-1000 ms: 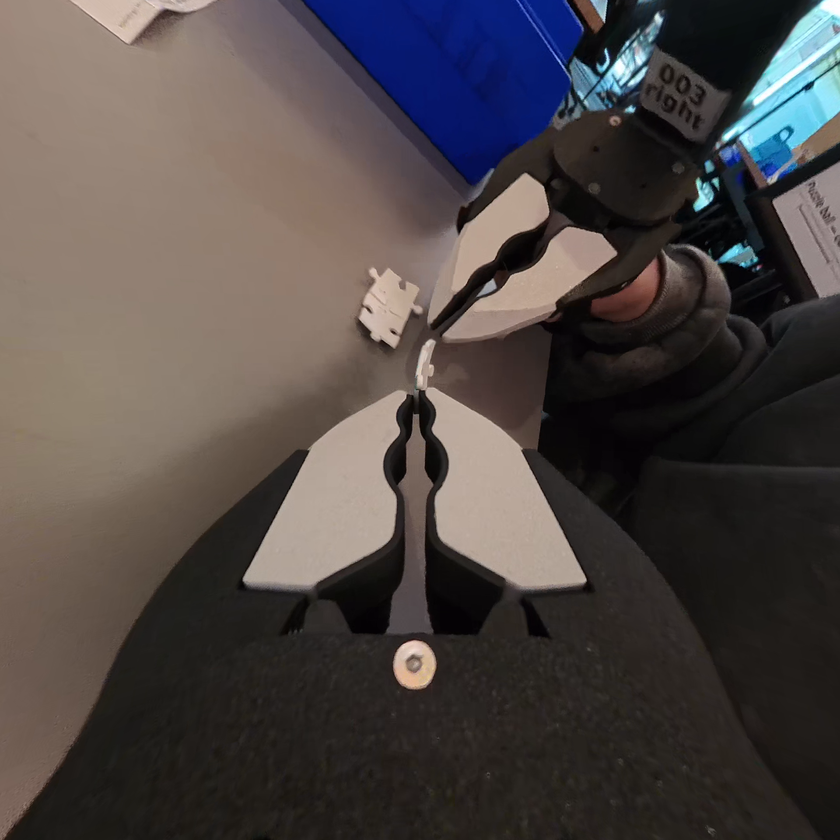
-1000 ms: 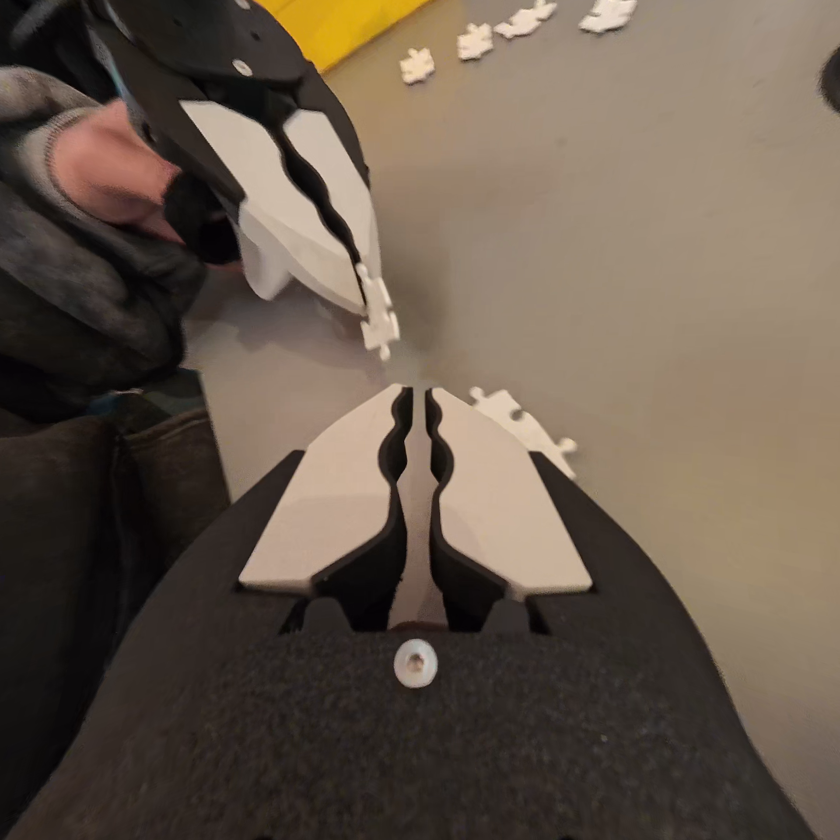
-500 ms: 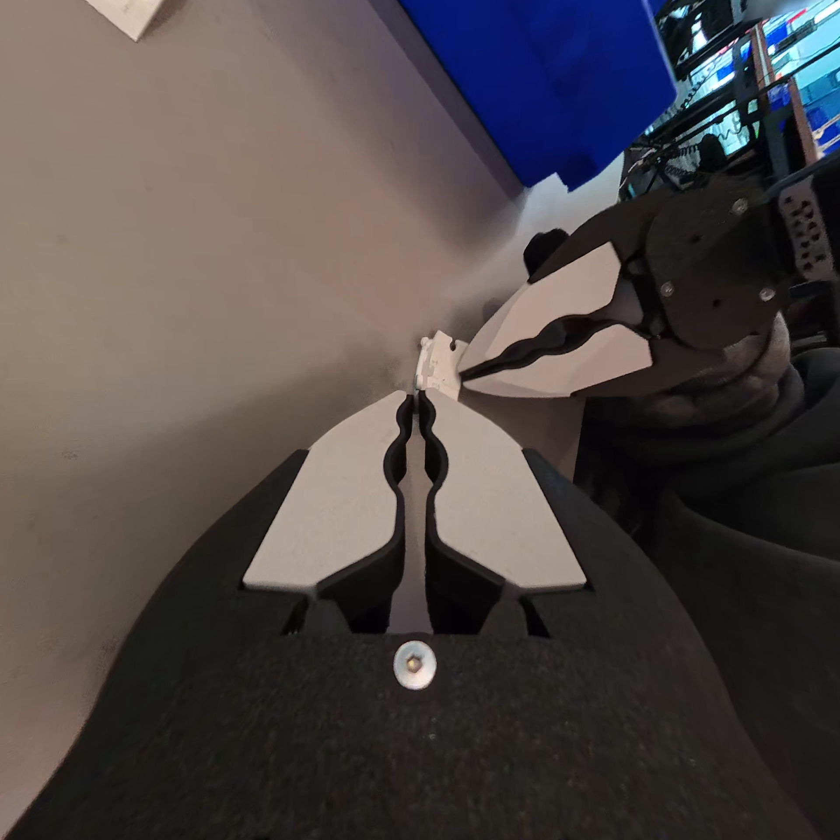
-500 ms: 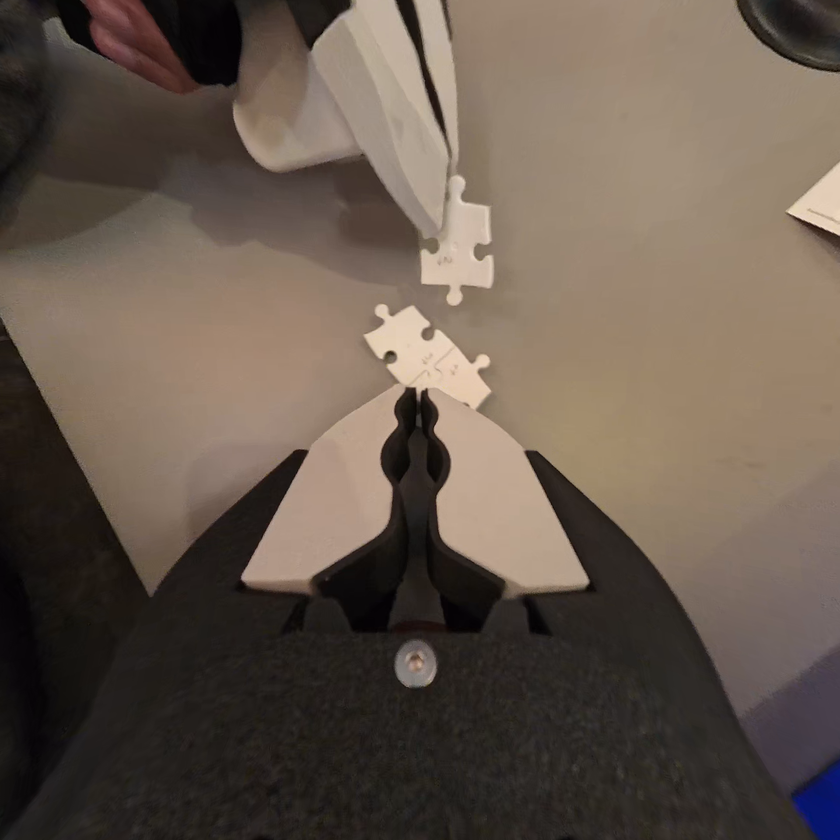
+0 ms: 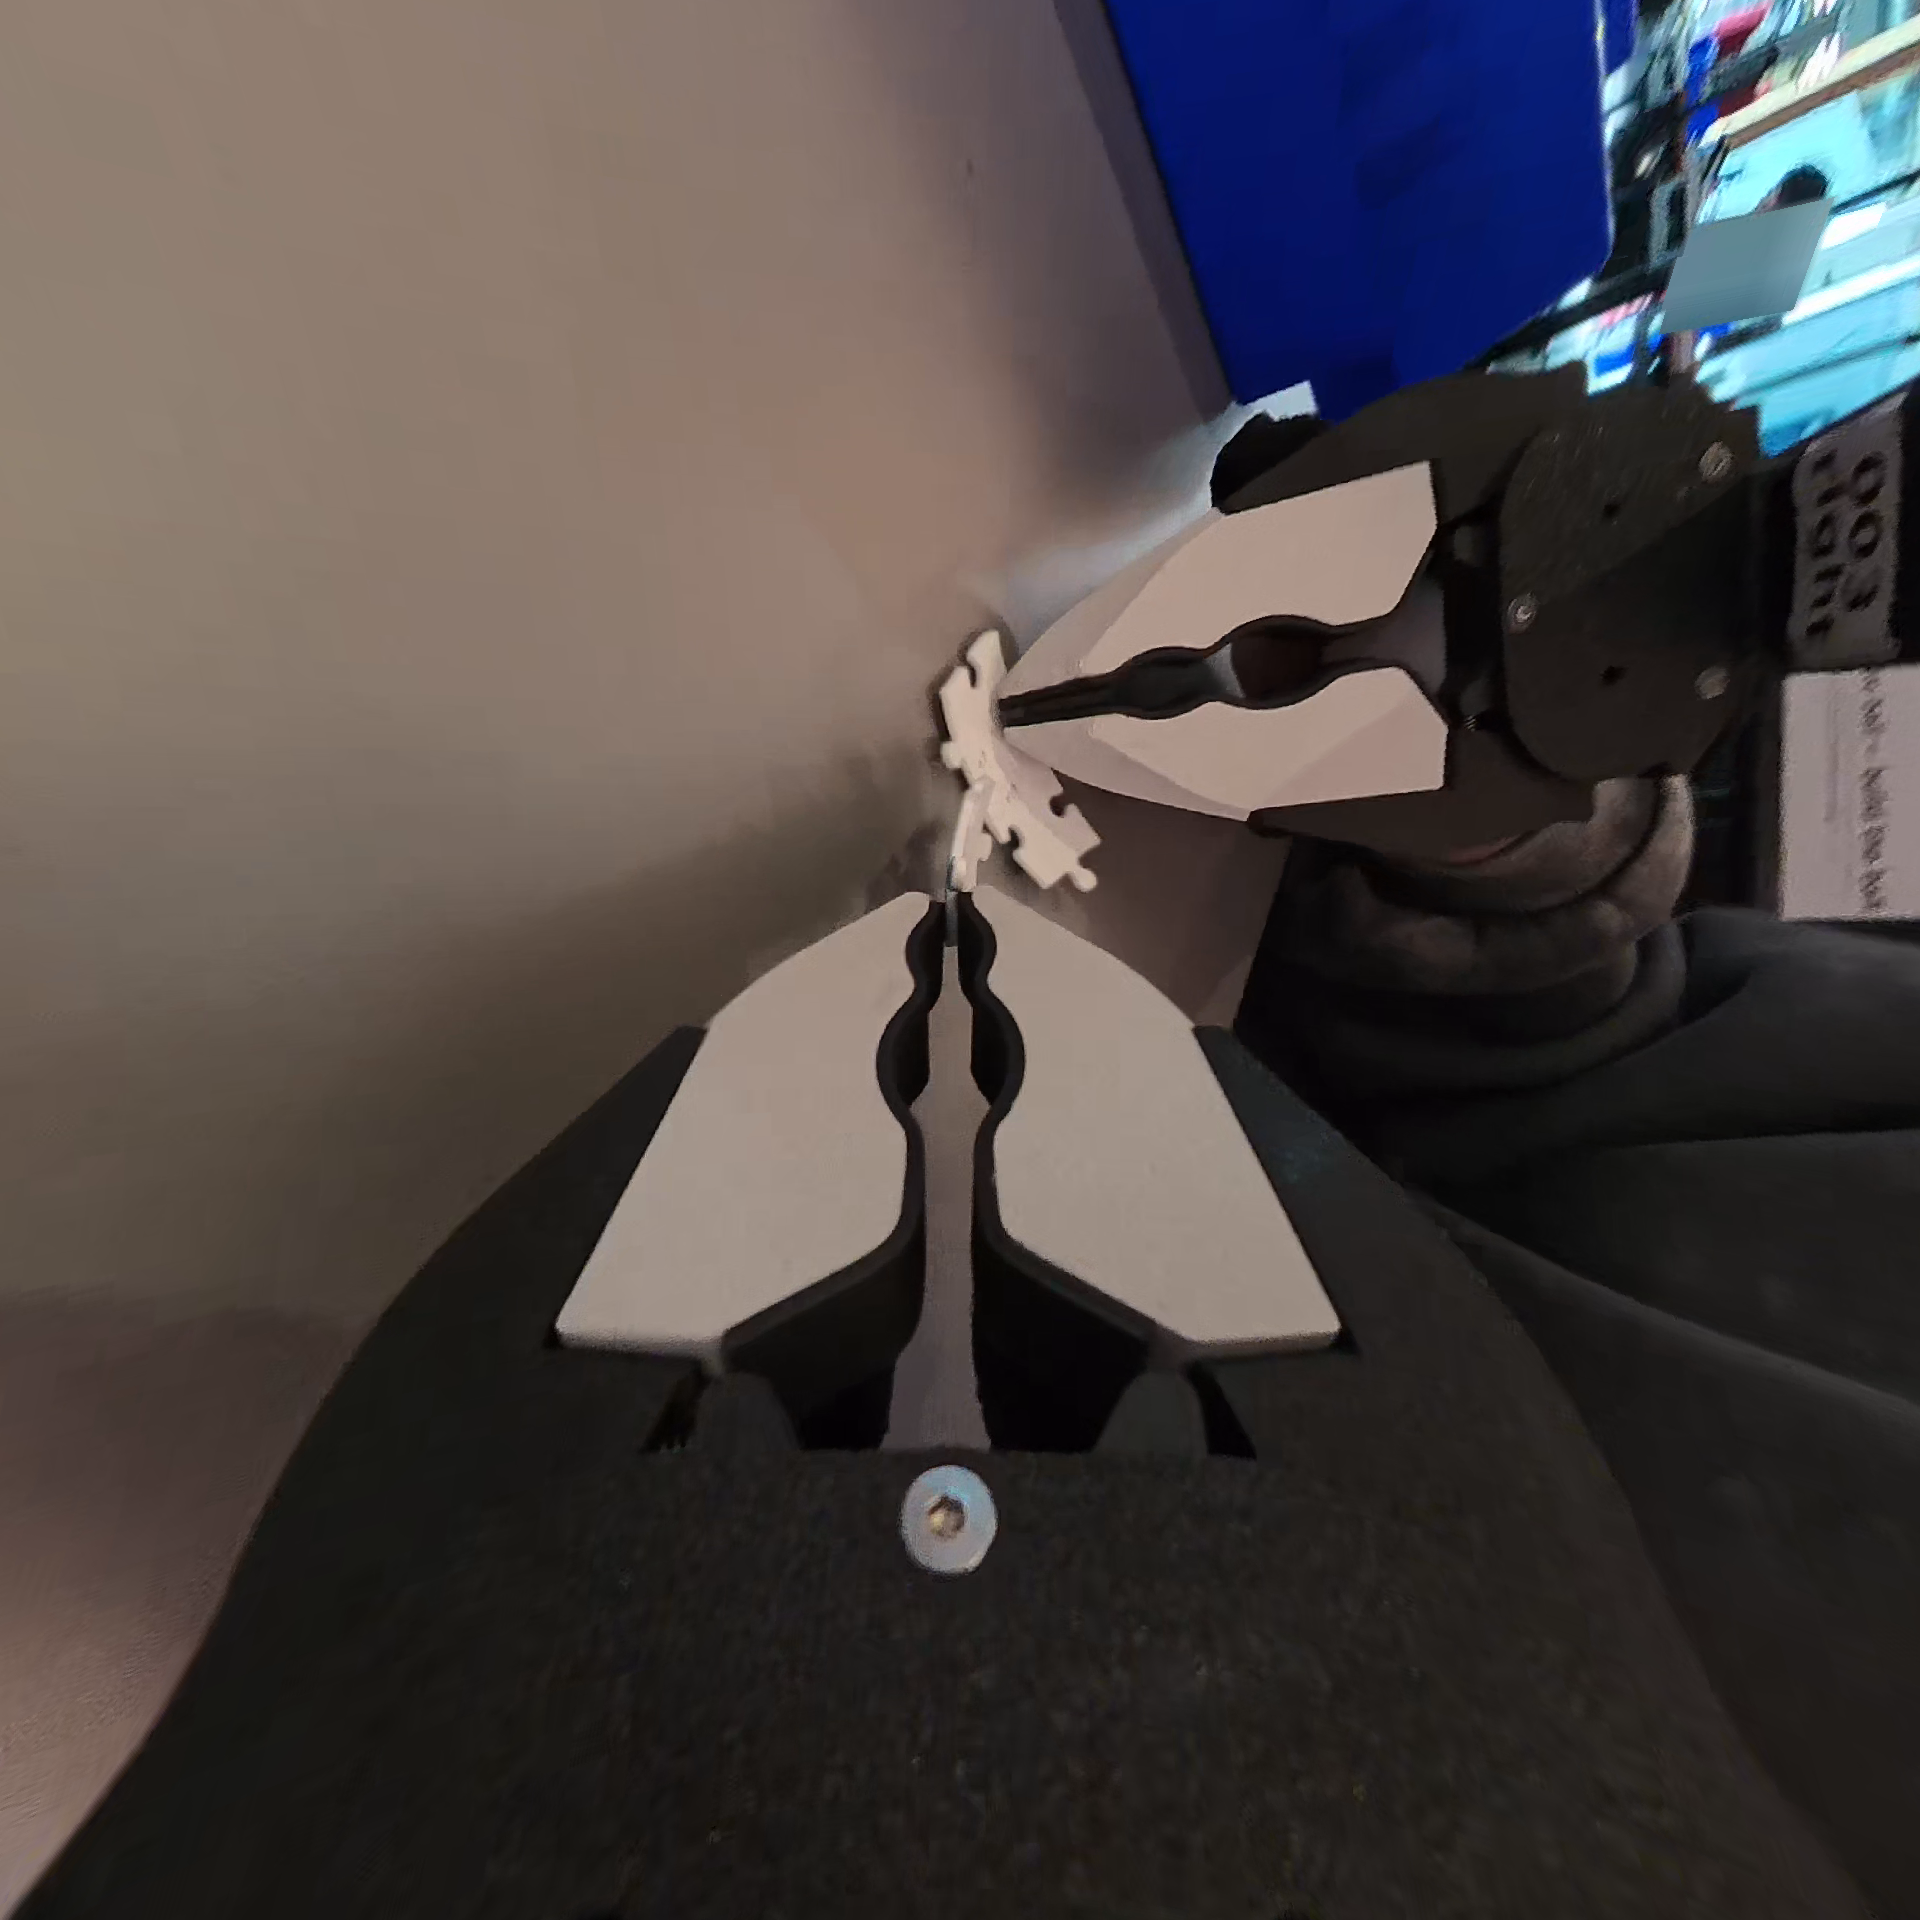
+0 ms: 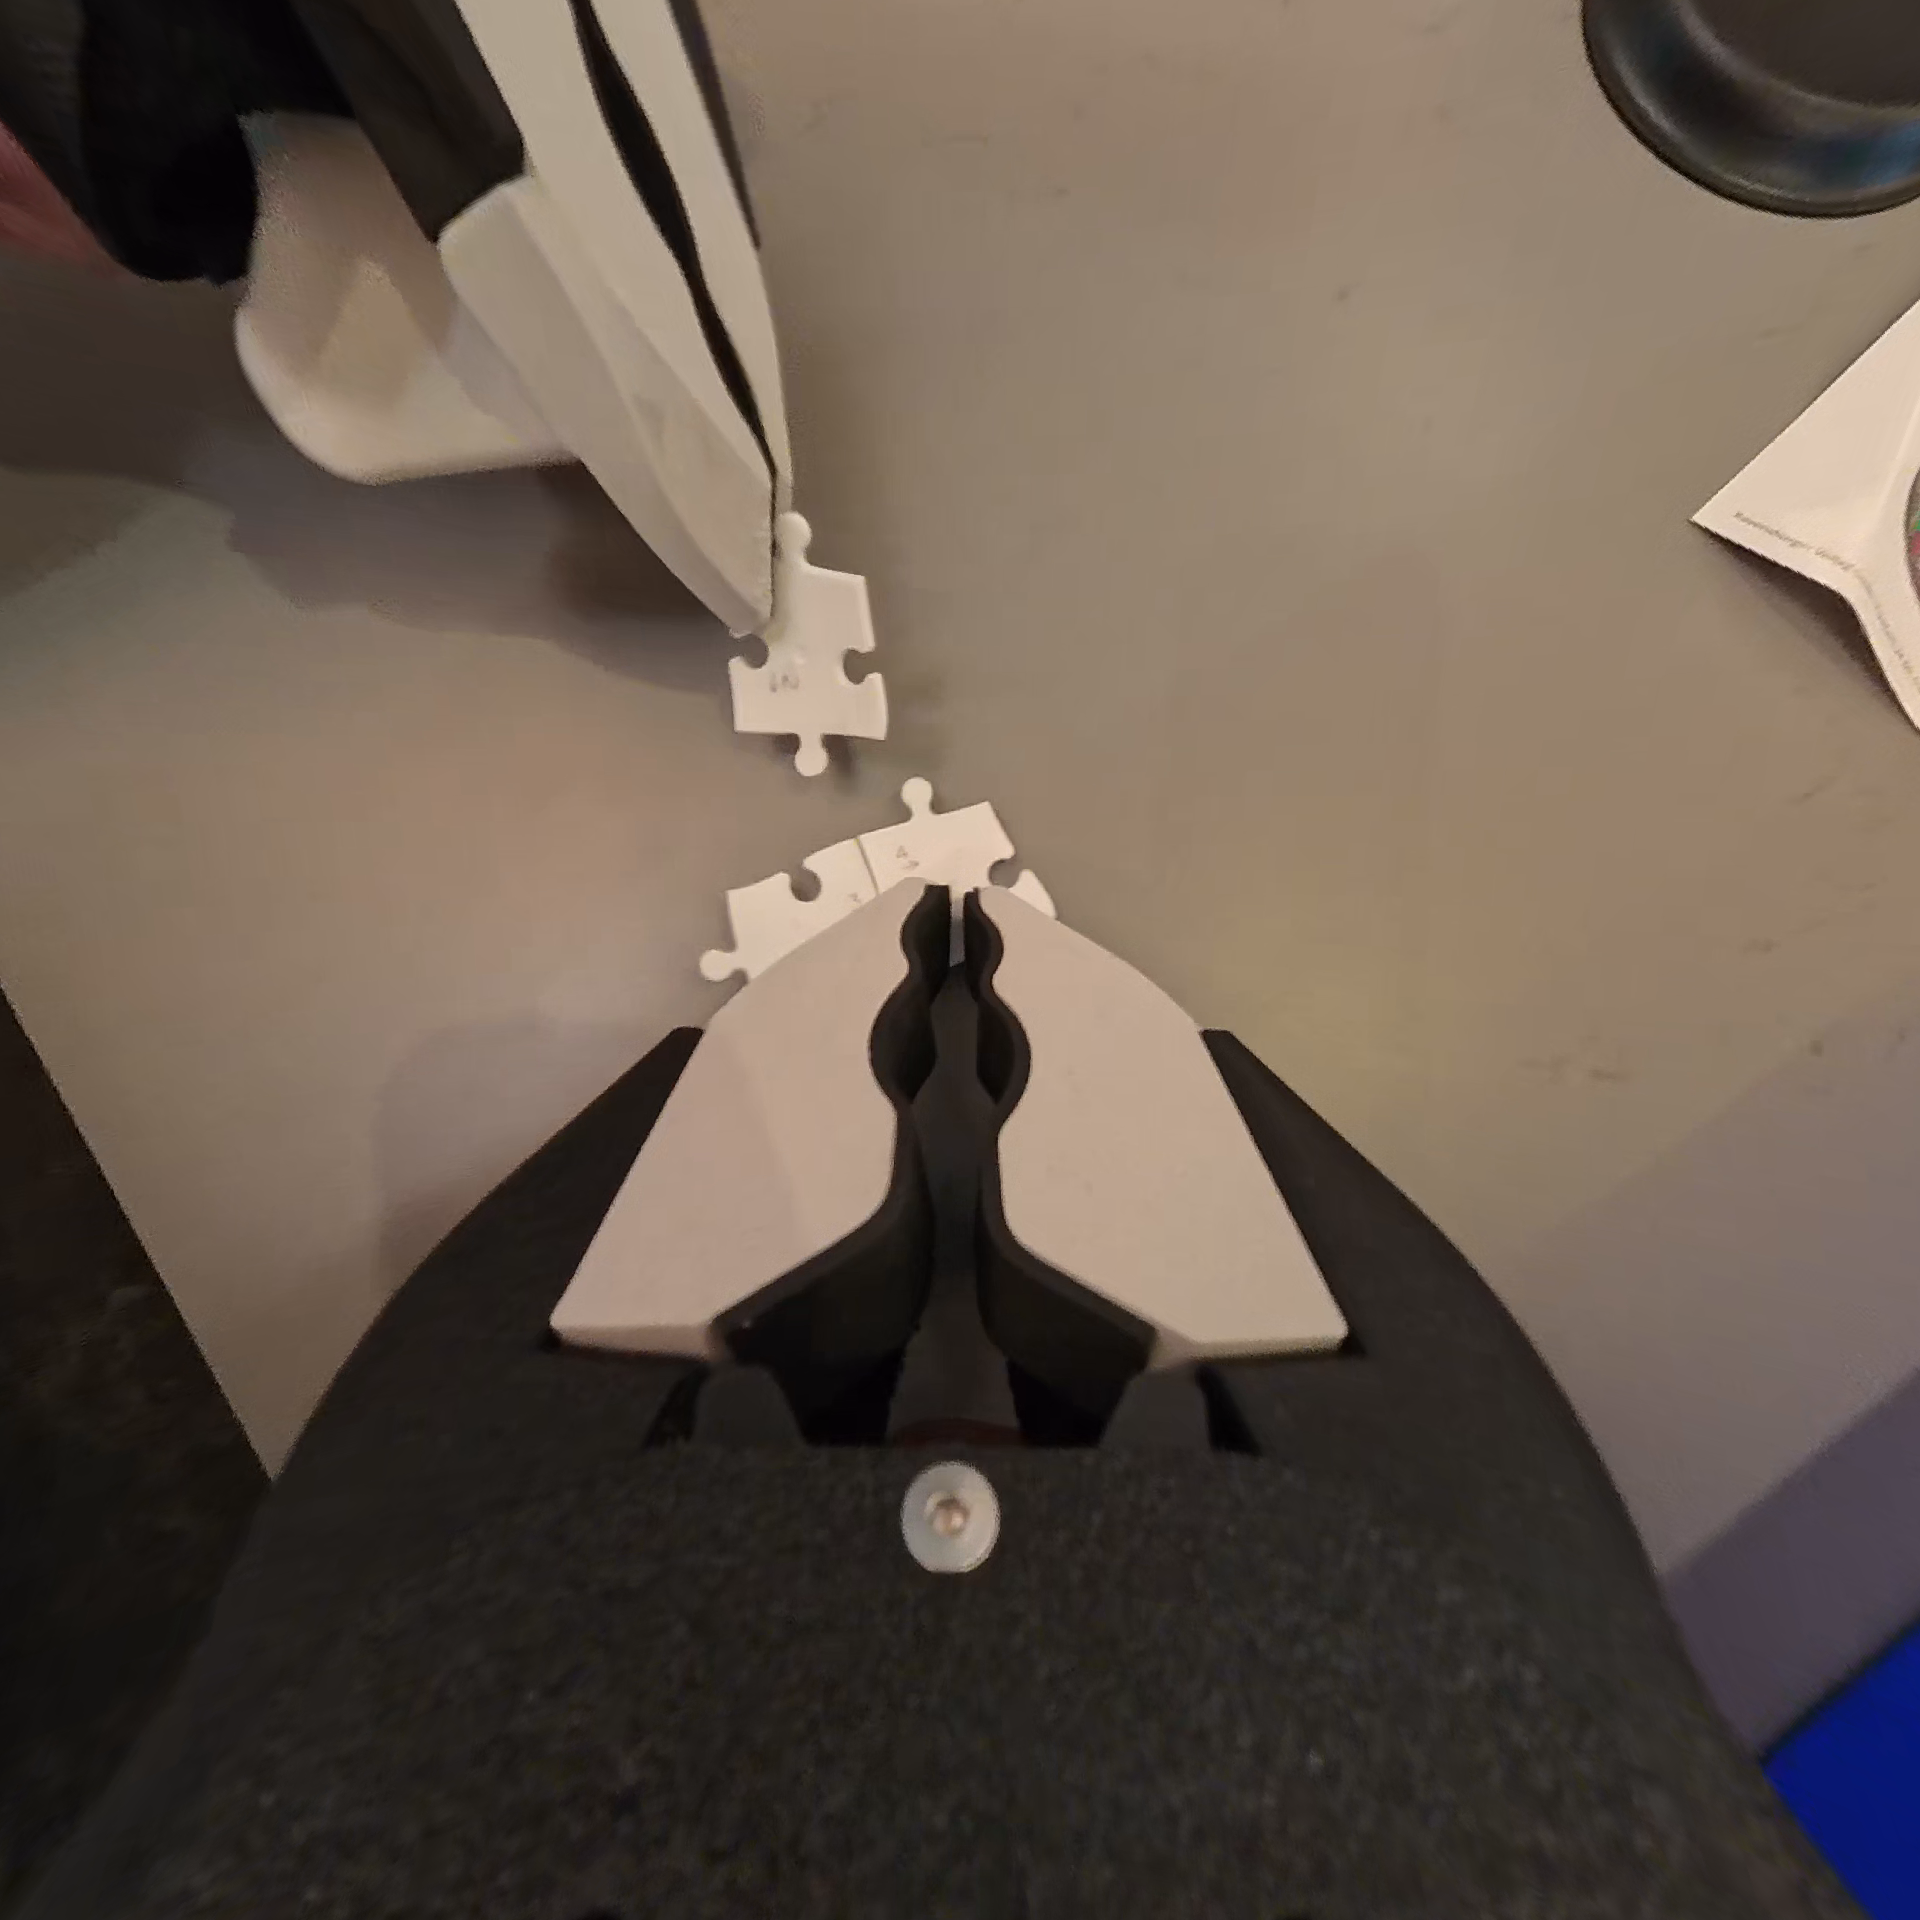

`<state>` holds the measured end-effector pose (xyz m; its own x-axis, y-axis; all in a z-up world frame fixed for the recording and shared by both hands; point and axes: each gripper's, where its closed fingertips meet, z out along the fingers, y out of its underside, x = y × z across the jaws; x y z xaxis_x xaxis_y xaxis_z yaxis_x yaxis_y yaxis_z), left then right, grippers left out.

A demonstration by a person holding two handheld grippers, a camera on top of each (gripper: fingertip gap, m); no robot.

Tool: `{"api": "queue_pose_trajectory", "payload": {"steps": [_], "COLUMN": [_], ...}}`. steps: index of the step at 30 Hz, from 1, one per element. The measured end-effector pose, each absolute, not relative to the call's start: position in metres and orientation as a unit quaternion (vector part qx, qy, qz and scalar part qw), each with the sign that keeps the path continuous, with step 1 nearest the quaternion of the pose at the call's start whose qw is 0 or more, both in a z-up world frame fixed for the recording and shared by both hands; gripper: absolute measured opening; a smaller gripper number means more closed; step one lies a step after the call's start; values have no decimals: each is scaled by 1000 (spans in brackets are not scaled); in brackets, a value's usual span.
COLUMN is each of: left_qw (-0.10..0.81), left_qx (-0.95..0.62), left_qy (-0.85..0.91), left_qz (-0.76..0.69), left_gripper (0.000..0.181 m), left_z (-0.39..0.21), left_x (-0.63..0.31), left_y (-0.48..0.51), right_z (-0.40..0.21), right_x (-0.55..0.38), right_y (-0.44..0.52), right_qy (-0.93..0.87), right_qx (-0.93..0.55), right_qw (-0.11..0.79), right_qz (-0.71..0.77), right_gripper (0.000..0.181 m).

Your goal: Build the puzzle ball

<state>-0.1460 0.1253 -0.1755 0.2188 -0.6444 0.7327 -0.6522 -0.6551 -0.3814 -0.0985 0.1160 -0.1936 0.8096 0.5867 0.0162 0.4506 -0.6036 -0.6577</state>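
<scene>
Plain matte grey table [image 6: 1351, 675] fills most of both views; surface smooth, faint scuffs, soft shadows. Large bright blue plastic bin [image 5: 1382, 177] stands on far table edge in left wrist view; blue corner also at lower right of right wrist view. Round black rimmed object [image 6: 1756, 114] at table's upper right, partly cut off. White printed paper sheet [image 6: 1829, 540] lies at right edge. Beyond bin, blurred shelving [image 5: 1787, 125] under cool bright light.

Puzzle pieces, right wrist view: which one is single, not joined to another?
The single piece held by the left gripper. The right gripper holds the joined pair.
</scene>
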Motion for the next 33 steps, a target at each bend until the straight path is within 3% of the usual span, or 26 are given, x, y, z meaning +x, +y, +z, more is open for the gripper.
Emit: {"api": "queue_pose_trajectory", "payload": {"steps": [7, 33], "left_qw": [5, 24], "left_qx": [798, 850], "left_qy": [-318, -199], "left_qz": [511, 487], "left_gripper": [2, 2], "left_z": [-169, -184], "left_x": [-143, -140], "left_y": [108, 95], "right_z": [-168, -189], "right_x": [-114, -123], "right_y": [106, 93], "right_qy": [-308, -327], "right_qx": [-855, -865], "right_qw": [404, 365], "right_qz": [105, 106], "right_gripper": [0, 0]}}
